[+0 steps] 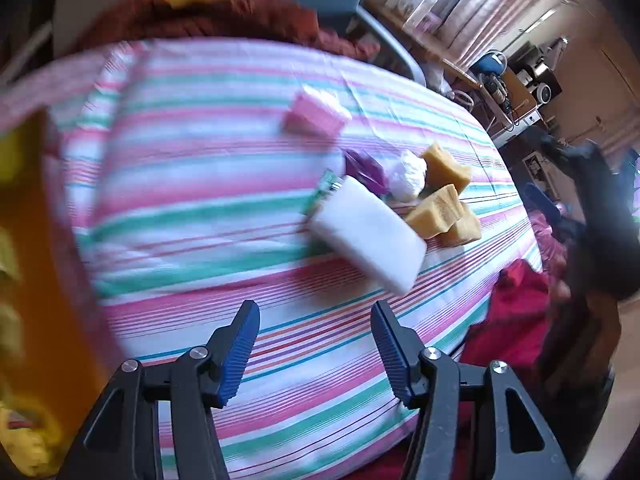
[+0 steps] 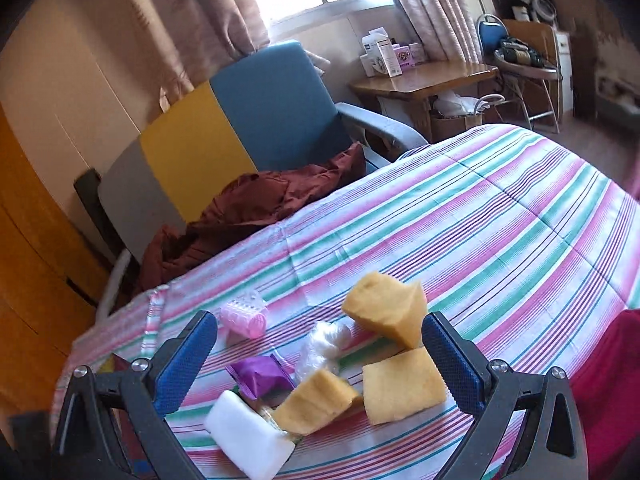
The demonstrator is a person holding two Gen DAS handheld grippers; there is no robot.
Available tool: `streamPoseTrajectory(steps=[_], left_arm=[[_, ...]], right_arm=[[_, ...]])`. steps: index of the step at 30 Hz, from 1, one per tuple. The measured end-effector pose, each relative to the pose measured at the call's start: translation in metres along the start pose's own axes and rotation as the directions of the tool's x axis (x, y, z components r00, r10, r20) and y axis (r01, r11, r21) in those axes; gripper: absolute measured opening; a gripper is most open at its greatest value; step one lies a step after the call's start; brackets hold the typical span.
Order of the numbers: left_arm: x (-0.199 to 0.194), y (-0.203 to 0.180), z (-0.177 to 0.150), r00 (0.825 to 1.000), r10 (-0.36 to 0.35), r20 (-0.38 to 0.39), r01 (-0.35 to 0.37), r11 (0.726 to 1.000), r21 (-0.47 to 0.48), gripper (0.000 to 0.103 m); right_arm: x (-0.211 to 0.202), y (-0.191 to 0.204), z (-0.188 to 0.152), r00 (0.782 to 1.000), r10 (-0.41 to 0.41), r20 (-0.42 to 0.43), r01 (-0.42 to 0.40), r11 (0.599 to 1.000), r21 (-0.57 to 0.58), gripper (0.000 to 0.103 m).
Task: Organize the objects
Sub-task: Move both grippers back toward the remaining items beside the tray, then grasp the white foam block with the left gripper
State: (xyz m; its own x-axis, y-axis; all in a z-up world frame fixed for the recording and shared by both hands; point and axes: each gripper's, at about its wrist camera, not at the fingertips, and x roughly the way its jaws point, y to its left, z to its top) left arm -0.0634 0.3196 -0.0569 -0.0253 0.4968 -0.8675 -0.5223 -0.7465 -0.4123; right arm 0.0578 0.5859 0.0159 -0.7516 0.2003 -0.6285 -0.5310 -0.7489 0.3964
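Yellow sponges point(image 2: 402, 384) lie between right gripper point(image 2: 320, 354) fingers.

The left view is smeared with motion, so the pink block point(image 1: 314, 114) and the green-edged item point(image 1: 322, 192) tucked under the white sponge point(image 1: 368, 236) stay unreadable.

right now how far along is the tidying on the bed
Barely started, it seems. Nothing looks sorted: the white block, three yellow sponges, purple wrapper, clear plastic wad and pink roller lie clustered on the striped sheet. Both tools, left and right, are open and empty, so every item remains.
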Motion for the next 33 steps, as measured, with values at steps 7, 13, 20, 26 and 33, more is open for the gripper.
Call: streamPoseTrajectory(steps=[7, 13, 20, 26, 33], left_arm=[[0.054, -0.021, 0.031, 0.99, -0.09, -0.106, 0.07, 0.982, -0.177, 0.068], [0.076, -0.035, 0.055, 0.996, 0.013, -0.084, -0.03, 0.978, -0.209, 0.071], [0.095, -0.051, 0.063, 0.989, 0.109, -0.098, -0.118, 0.989, -0.09, 0.073], [0.073, -0.038, 0.041, 0.996, 0.055, -0.076, -0.054, 0.999, 0.008, 0.056], [0.04, -0.011, 0.0, 0.998, 0.034, -0.045, -0.03, 0.996, 0.083, 0.056]], right_arm=[[-0.001, 0.002, 0.002, 0.999, 0.043, -0.015, -0.043, 0.999, 0.005, 0.103], [-0.003, 0.0, 0.003, 0.998, 0.066, -0.015, -0.065, 0.998, 0.024, 0.103], [0.002, 0.0, 0.001, 0.996, 0.079, -0.039, -0.078, 0.996, 0.036, 0.103], [0.013, 0.012, -0.008, 0.993, 0.083, -0.085, -0.084, 0.996, -0.01, 0.103], [0.025, 0.023, -0.02, 0.989, 0.068, -0.131, -0.076, 0.996, -0.052, 0.103]])
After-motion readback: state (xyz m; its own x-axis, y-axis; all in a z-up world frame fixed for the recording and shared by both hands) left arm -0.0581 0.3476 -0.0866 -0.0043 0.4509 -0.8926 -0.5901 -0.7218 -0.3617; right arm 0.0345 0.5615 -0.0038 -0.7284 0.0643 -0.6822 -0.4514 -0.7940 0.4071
